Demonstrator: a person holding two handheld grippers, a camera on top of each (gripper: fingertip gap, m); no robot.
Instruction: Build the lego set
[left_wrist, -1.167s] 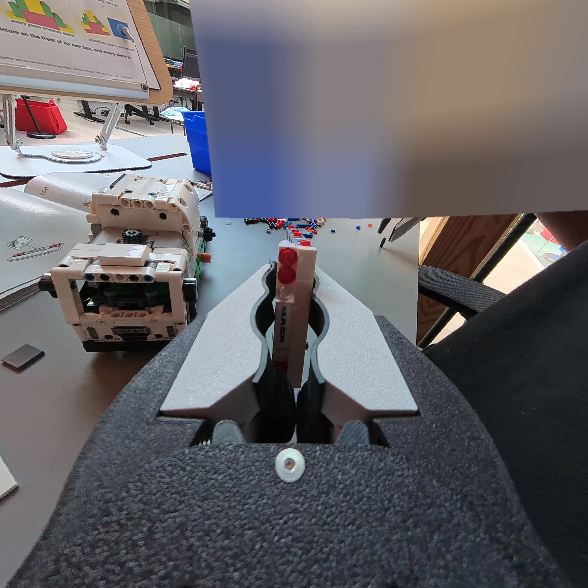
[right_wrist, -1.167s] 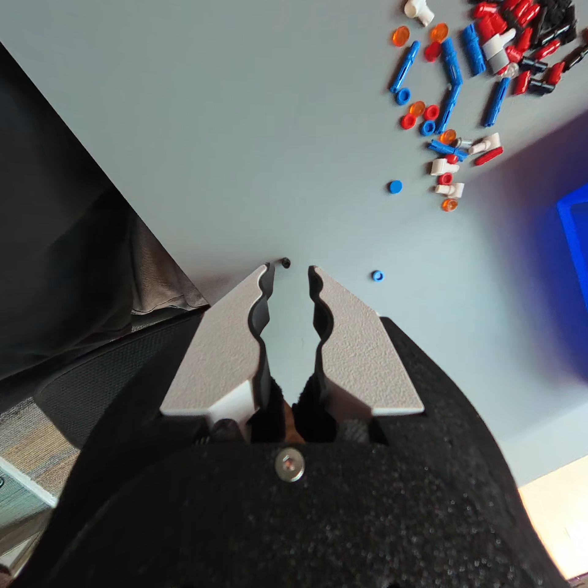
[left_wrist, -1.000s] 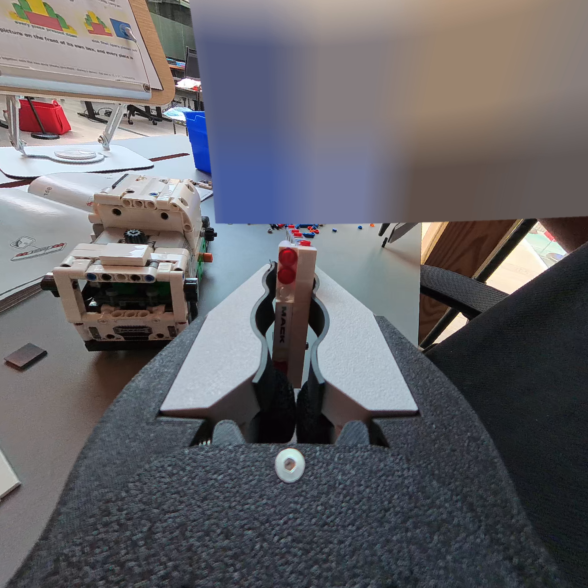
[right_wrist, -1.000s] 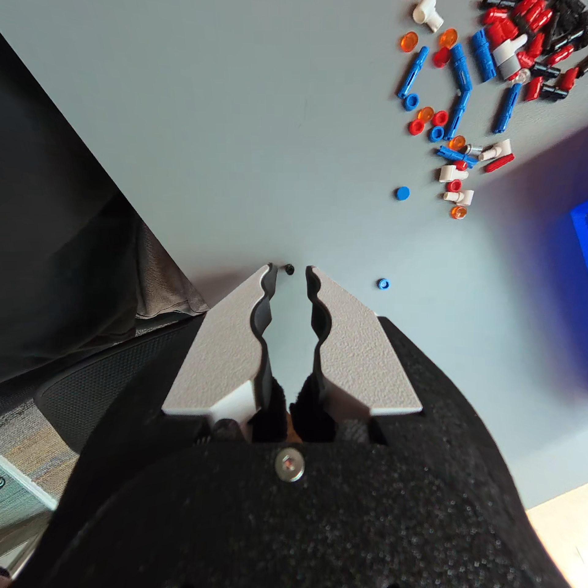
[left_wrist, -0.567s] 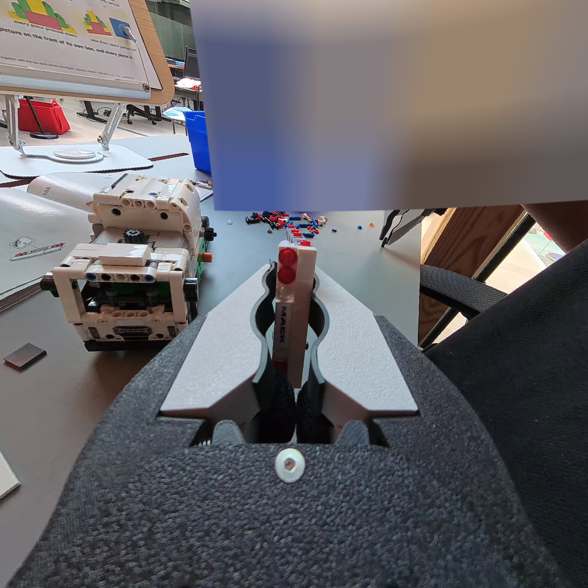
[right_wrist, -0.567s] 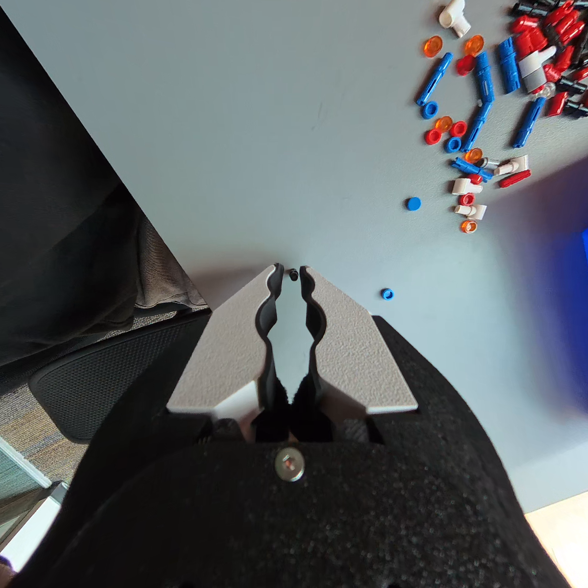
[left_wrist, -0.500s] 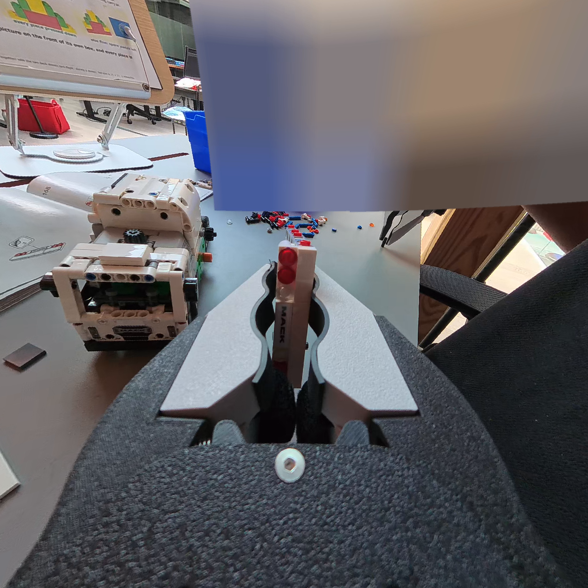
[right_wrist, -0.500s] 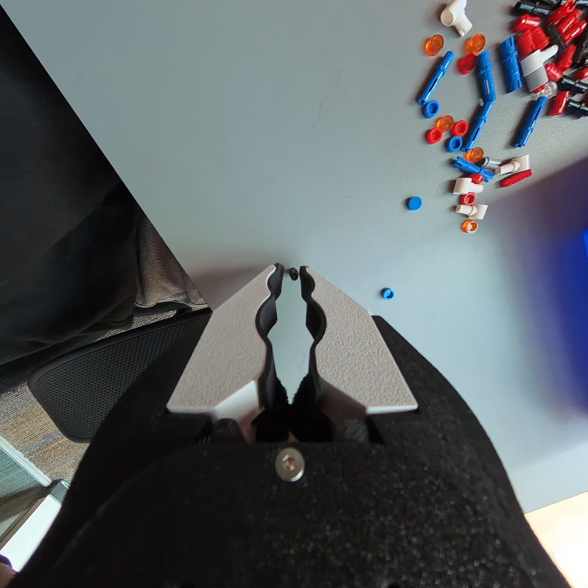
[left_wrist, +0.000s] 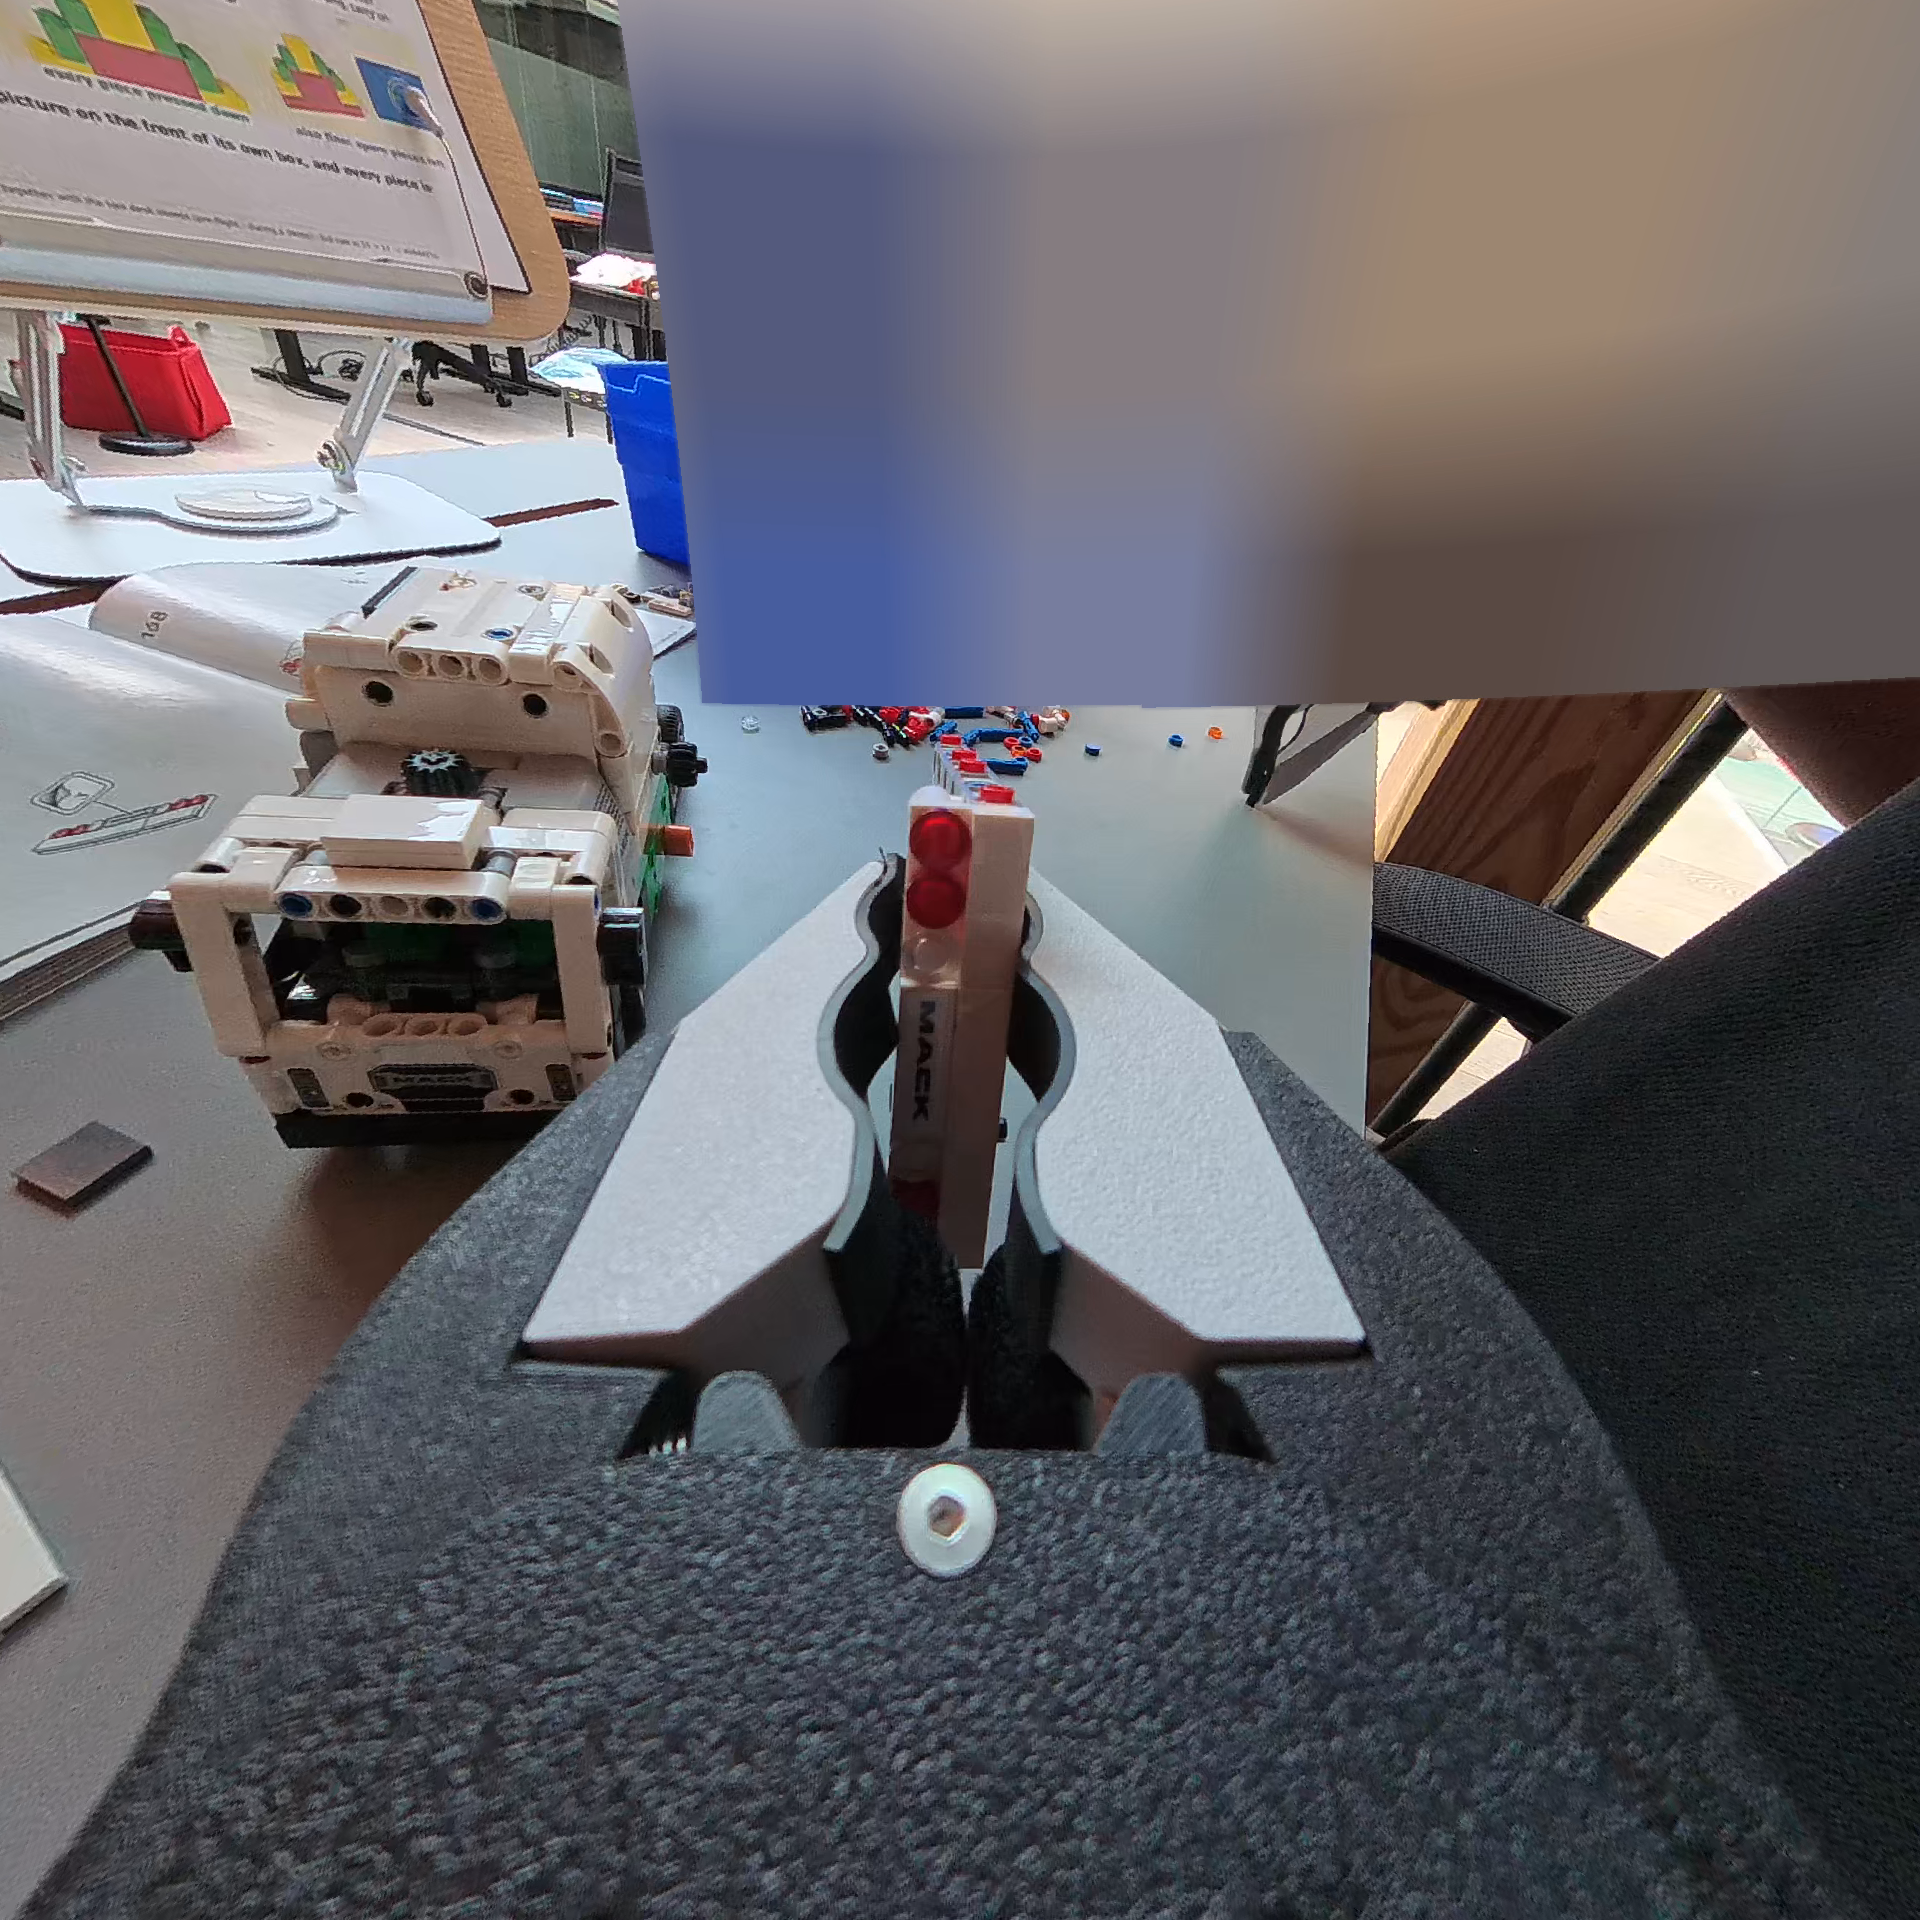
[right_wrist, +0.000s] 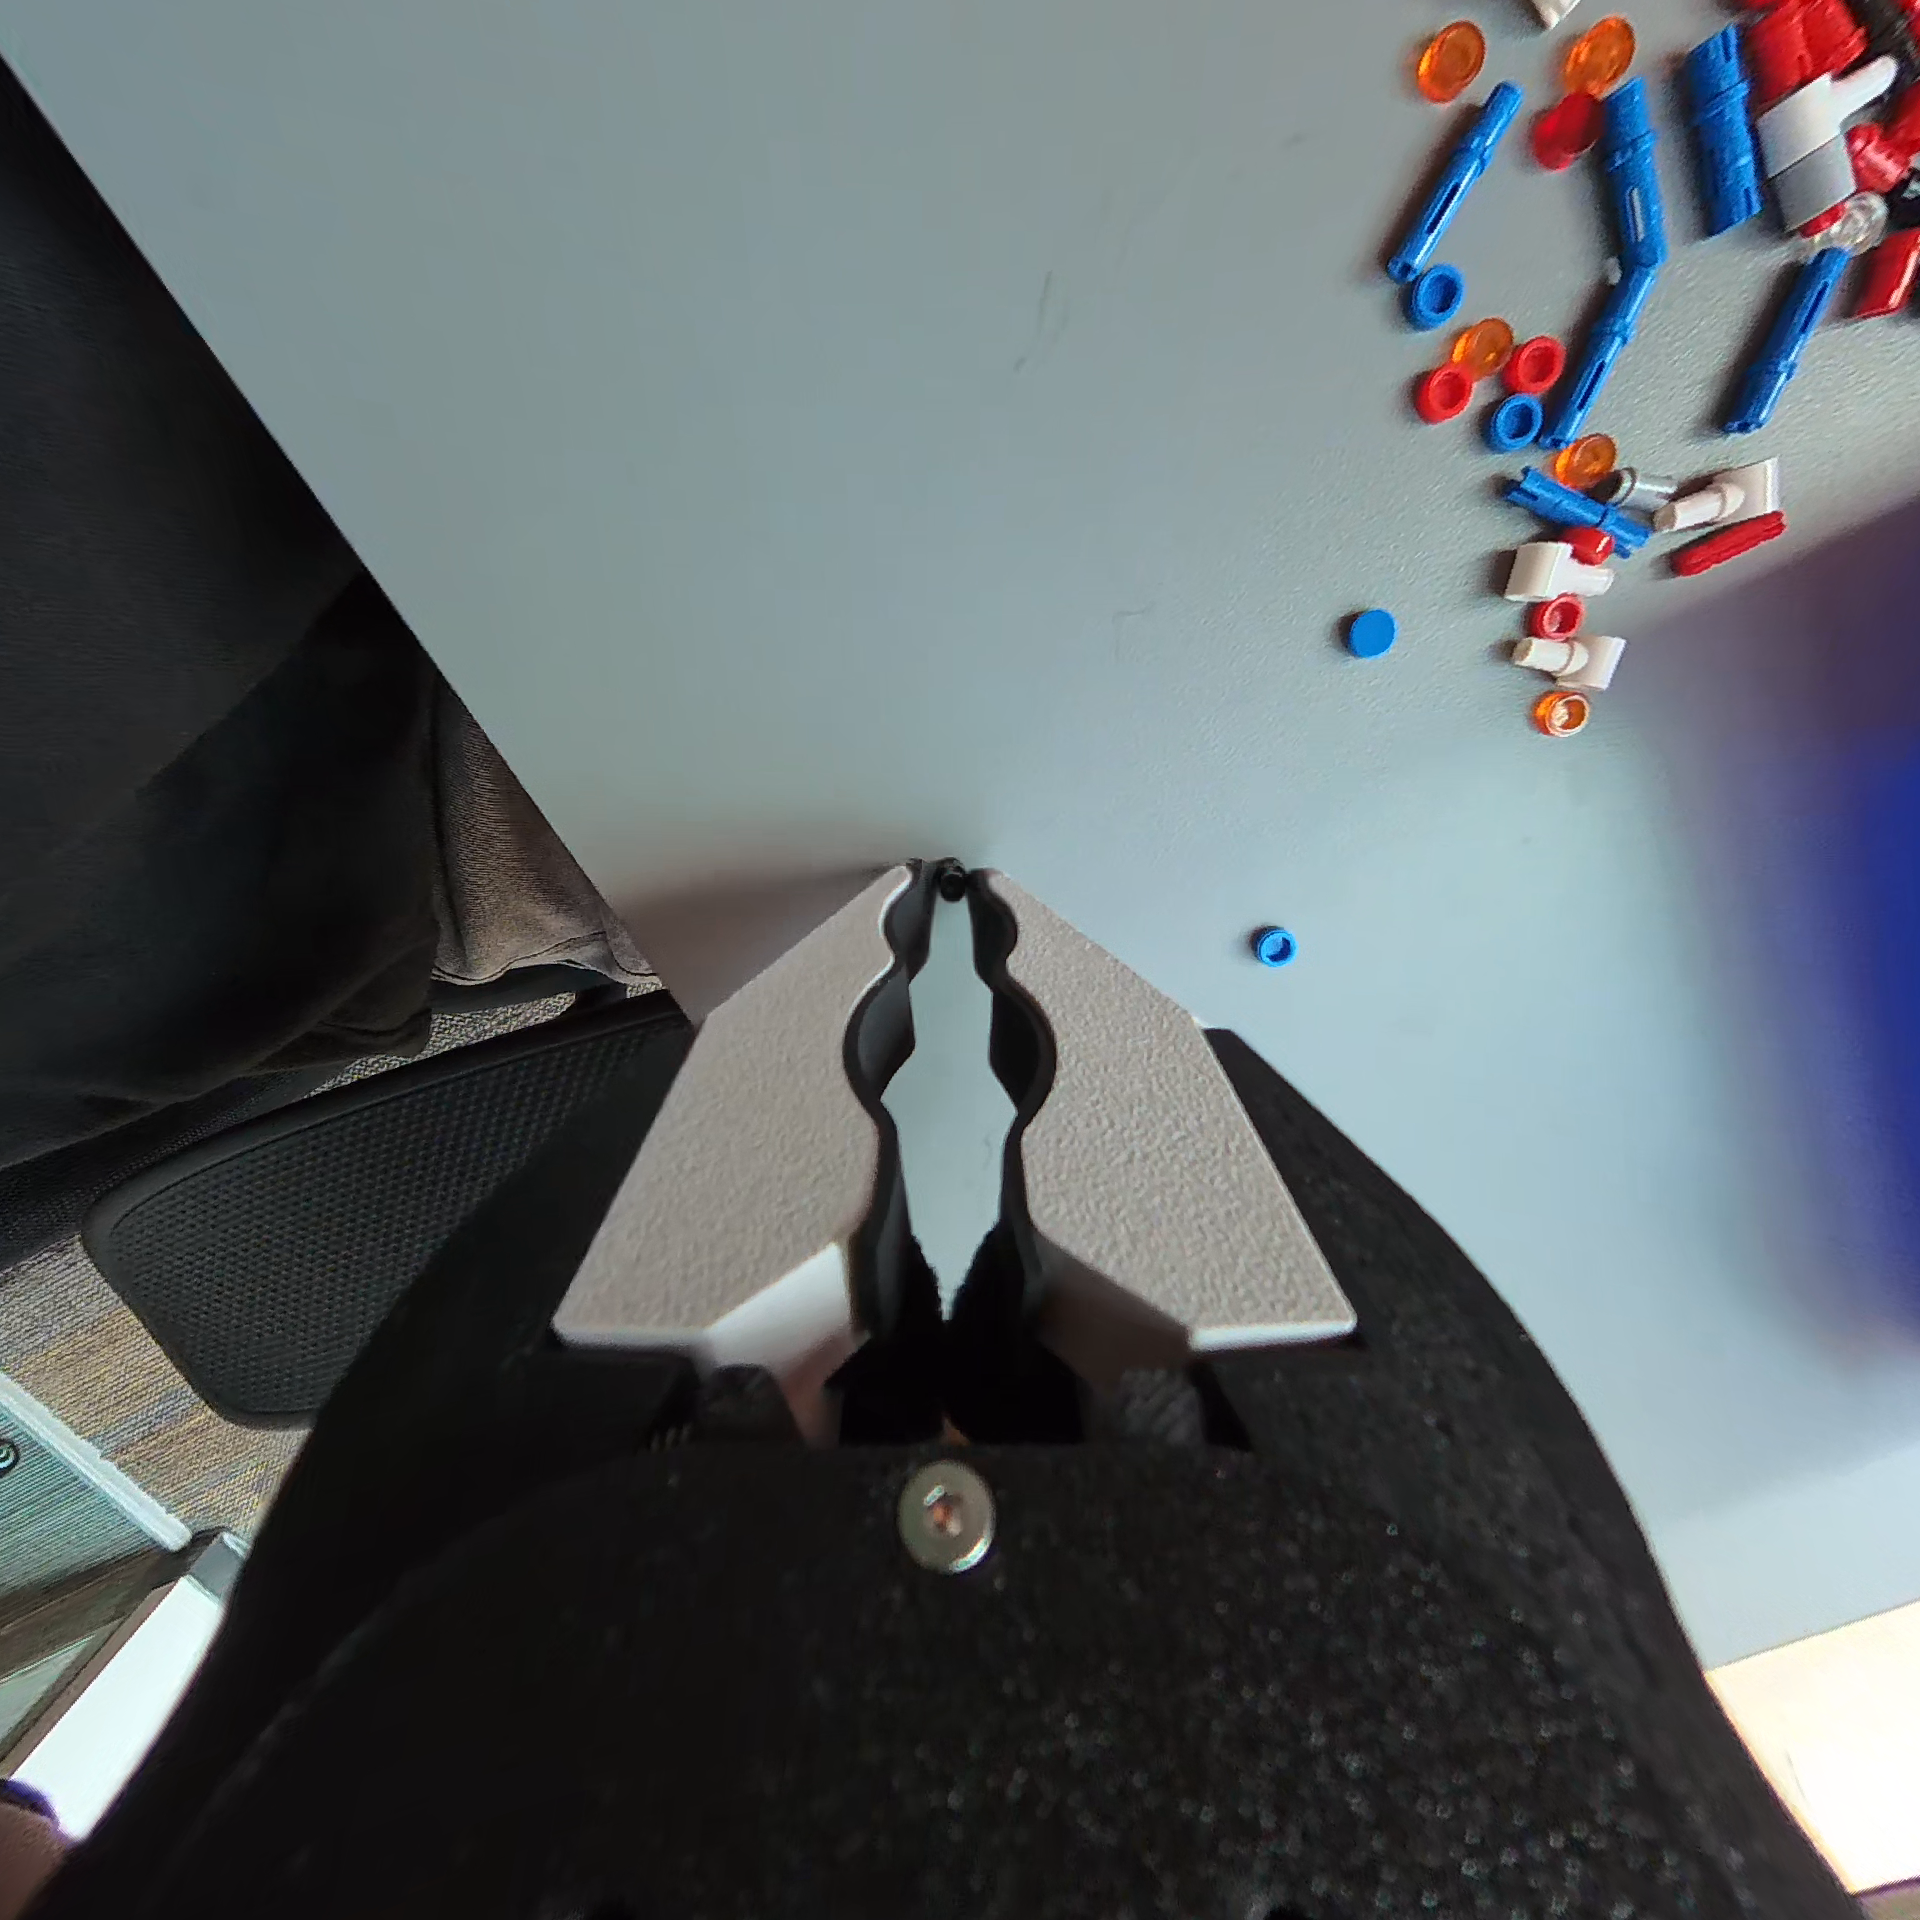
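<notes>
left claw (left_wrist: 961, 883): clamped on a long white brick beam with two red round studs (left_wrist: 961, 997), frame centre, poking past the tips.
right claw (right_wrist: 948, 878): tips nearly closed, pinching a tiny black plastic pin (right_wrist: 948, 881) over the grey table (right_wrist: 831, 416), frame centre.

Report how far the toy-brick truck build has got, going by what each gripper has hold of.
Done: the white brick truck stands largely assembled on the grey table.
In hand: the left gripper clamps a white brick strip with red studs; the right gripper has its tips pinched on a tiny black piece at the table surface.
Left: the strip is unattached, and loose blue, red and orange pieces lie unused.
</notes>
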